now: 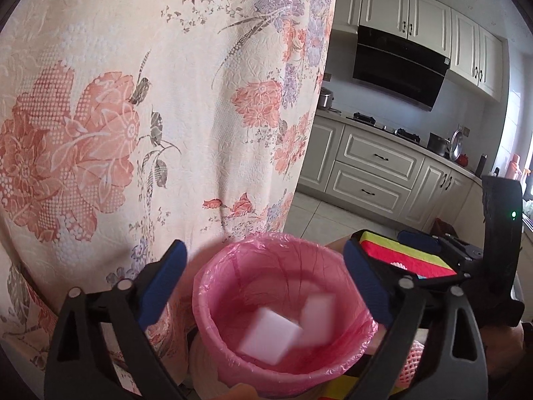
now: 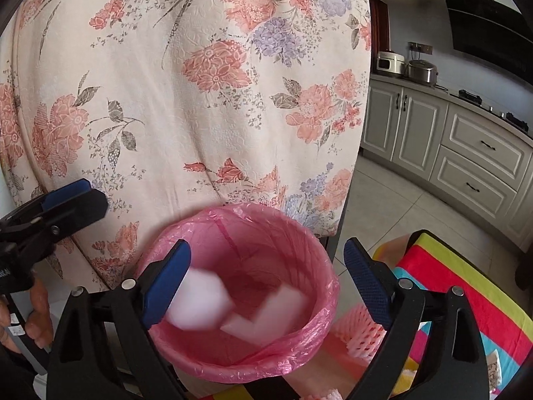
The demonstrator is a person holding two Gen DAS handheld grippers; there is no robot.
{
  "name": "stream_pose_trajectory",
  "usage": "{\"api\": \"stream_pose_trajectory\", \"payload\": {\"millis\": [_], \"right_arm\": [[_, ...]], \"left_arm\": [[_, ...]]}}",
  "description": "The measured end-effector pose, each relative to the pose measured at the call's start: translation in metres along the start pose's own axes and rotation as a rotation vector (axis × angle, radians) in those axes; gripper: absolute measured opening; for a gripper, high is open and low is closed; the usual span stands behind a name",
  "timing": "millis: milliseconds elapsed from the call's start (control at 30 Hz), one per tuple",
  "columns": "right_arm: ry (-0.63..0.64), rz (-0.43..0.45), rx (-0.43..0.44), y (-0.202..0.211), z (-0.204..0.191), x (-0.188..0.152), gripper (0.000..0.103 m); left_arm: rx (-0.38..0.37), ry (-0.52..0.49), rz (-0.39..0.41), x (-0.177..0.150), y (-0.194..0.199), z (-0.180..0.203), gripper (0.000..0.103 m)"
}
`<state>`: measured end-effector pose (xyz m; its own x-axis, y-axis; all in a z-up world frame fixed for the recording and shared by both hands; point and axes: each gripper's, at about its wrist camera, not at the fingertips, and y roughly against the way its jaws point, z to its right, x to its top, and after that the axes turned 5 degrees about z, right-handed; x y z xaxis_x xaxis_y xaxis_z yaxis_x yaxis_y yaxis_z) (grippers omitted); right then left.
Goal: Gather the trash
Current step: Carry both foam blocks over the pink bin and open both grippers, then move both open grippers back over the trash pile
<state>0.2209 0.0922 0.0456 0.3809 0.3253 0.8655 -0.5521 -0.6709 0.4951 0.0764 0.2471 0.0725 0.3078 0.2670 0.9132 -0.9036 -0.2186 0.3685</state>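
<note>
A small bin with a pink plastic liner (image 1: 283,300) (image 2: 246,266) stands below both grippers. My left gripper (image 1: 265,253) hovers over its mouth, jaws wide open with nothing between them. Two white foam blocks (image 1: 269,336), blurred, show inside the bin. My right gripper (image 2: 266,250) is also open above the bin. A blurred white block (image 2: 196,300) is beside its left pad, not clamped, and another white block (image 2: 266,313) lies deeper in the bin. A finger of the left gripper (image 2: 66,196) shows at the left edge of the right wrist view.
A floral cloth (image 1: 133,100) (image 2: 200,83) hangs right behind the bin. A pink foam net (image 2: 356,330) and a striped colourful cloth (image 2: 466,283) lie to the right. Kitchen cabinets (image 1: 376,166) and tiled floor are beyond. A hand (image 2: 36,316) holds the left gripper.
</note>
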Motion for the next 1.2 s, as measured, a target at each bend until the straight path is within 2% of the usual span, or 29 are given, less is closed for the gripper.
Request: {"api": "stream_pose_trajectory", "payload": {"millis": [167, 233, 333, 400, 833, 1200], "right_arm": [[-0.025, 0.024, -0.042, 0.022, 0.014, -0.004, 0.087], [-0.037, 0.034, -0.064, 0.033, 0.021, -0.007, 0.087], [-0.051, 0.052, -0.102, 0.055, 0.031, -0.014, 0.087], [-0.055, 0.064, -0.137, 0.072, 0.037, -0.019, 0.087], [-0.152, 0.095, -0.291, 0.165, 0.094, -0.065, 0.087], [-0.236, 0.080, -0.372, 0.212, 0.122, -0.117, 0.088]], "left_arm": [[-0.010, -0.009, 0.034, -0.003, 0.005, 0.002, 0.098], [0.002, -0.016, 0.031, -0.006, 0.007, 0.006, 0.098], [-0.021, 0.022, 0.011, -0.012, 0.010, 0.009, 0.098], [-0.015, -0.003, 0.022, -0.017, 0.015, 0.019, 0.098], [-0.161, -0.057, -0.029, -0.052, 0.028, 0.087, 0.098], [-0.266, -0.096, -0.097, -0.079, 0.026, 0.133, 0.094]]}}
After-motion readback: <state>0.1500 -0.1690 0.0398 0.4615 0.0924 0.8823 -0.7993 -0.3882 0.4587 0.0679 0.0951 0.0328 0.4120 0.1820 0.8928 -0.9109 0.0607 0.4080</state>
